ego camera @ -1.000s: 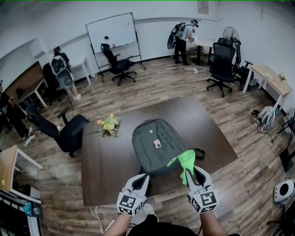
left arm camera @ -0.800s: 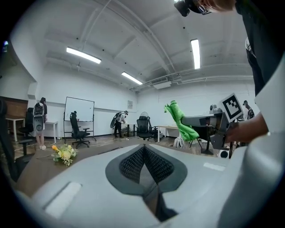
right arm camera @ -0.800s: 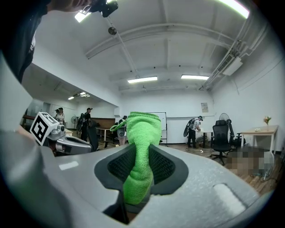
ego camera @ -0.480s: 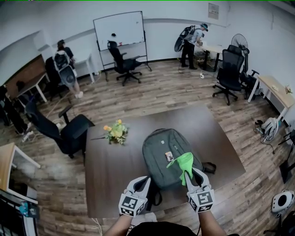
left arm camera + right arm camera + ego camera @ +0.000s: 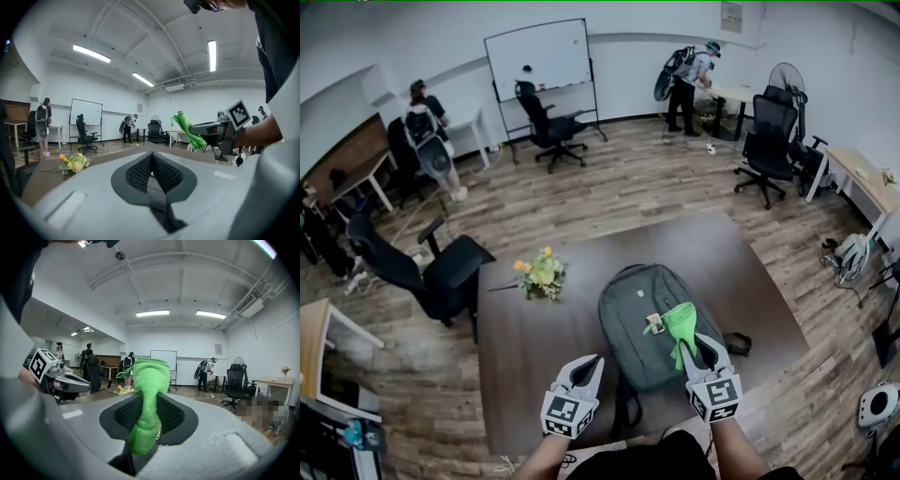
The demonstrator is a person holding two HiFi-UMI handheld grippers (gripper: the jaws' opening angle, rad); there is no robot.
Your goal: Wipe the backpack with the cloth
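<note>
A: What is lying on the table [image 5: 520, 352]?

B: A grey backpack [image 5: 642, 323] is lying flat; flowers [image 5: 542, 274] are sitting to its left.

A: And the grippers?

B: The right gripper [image 5: 698, 349] is holding a green cloth [image 5: 680, 323] over the backpack's right side. The left gripper [image 5: 589, 367] is hovering beside it.

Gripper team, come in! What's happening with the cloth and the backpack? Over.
Right gripper shut on green cloth, over the backpack. Left gripper shut, empty. Backpack flat on table; flowers well aside, not in the way.
</note>
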